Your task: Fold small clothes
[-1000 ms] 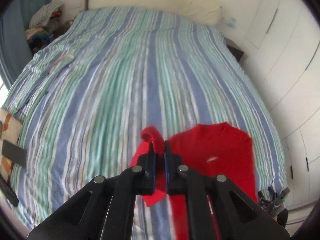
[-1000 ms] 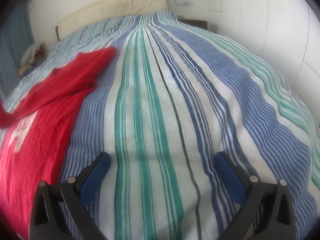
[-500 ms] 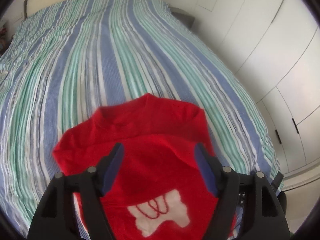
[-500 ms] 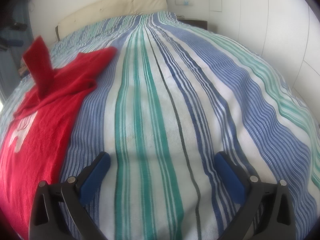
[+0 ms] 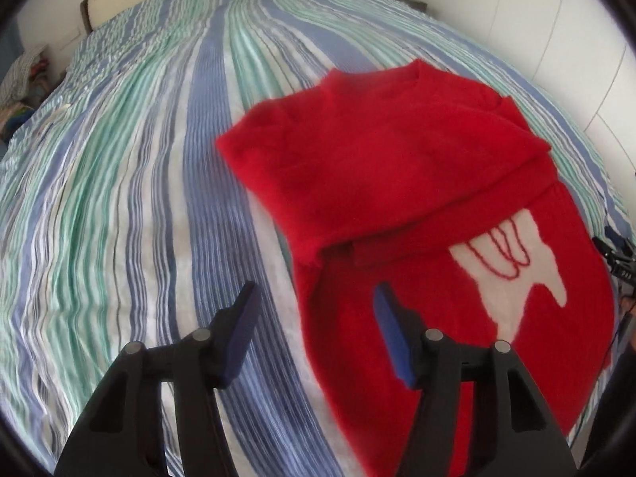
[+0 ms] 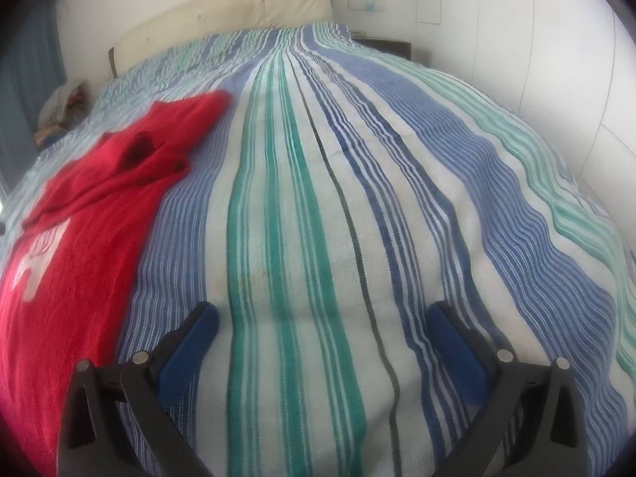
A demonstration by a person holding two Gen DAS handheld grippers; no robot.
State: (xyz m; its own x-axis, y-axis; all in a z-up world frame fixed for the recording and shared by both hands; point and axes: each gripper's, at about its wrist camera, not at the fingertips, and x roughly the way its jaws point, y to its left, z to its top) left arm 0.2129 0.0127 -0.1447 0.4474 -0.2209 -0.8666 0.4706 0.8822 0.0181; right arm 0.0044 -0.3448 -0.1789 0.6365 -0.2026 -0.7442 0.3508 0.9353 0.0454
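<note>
Left gripper [image 5: 314,302]: jaws wide apart, nothing held, hovering over the near left edge of the red sweater [image 5: 397,183]. Right gripper [image 6: 324,320]: jaws spread fully, nothing held, above bare striped bedspread [image 6: 318,183]. Sweater flat on the bed, at 1 o'clock in left wrist view, at 10 o'clock in right wrist view; sleeve folded across chest, white motif [image 5: 512,262] partly covered. Cream headboard [image 6: 222,12] at 12 o'clock, farthest.

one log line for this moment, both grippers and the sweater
left gripper: open, above sweater's edge | right gripper: open, over bedspread | red sweater: sleeve folded across chest
</note>
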